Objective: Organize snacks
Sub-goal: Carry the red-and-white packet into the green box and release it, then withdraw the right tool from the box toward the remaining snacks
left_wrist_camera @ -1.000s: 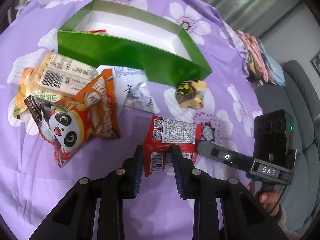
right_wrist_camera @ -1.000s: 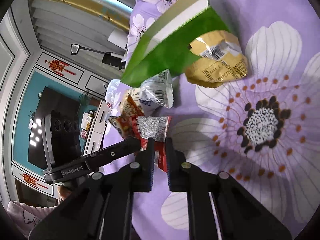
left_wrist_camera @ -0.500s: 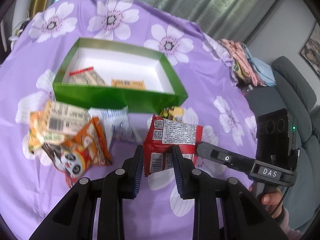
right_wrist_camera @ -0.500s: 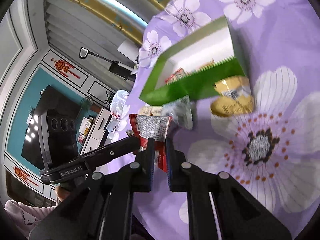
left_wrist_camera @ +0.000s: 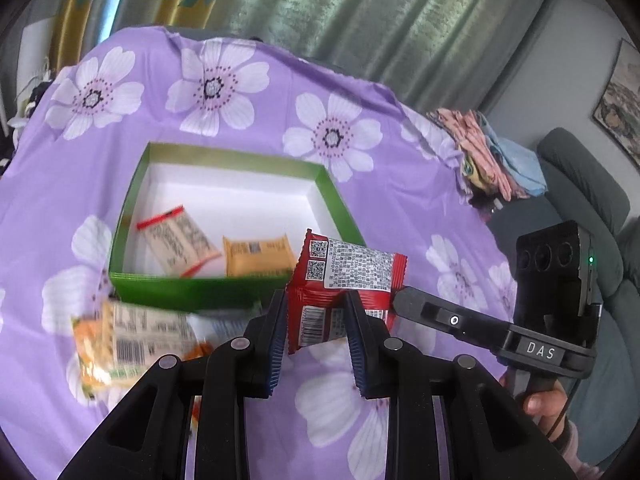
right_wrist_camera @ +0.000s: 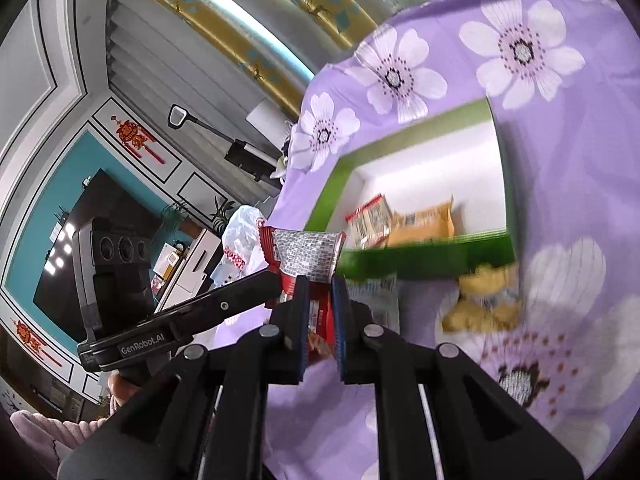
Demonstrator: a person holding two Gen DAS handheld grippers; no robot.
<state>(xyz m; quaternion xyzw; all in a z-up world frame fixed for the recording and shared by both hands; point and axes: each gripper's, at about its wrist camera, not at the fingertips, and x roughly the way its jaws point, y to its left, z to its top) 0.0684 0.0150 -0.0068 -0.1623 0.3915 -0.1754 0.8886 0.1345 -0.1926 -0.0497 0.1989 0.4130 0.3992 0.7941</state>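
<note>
Currently, two packets lie in the green box (left_wrist_camera: pixel 224 292); both grippers (left_wrist_camera: pixel 316 312) (right_wrist_camera: pixel 320 300) clamp the red packet (left_wrist_camera: pixel 344 276); several snacks (left_wrist_camera: pixel 132 344) remain outside.

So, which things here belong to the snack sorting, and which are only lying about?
Belongs to the job:
- red snack packet, held by both hand-held grippers, left and right
- green box with two snacks inside
- loose snacks before the box

Only lying about:
- folded cloths
- grey sofa
- white plastic bag
</note>
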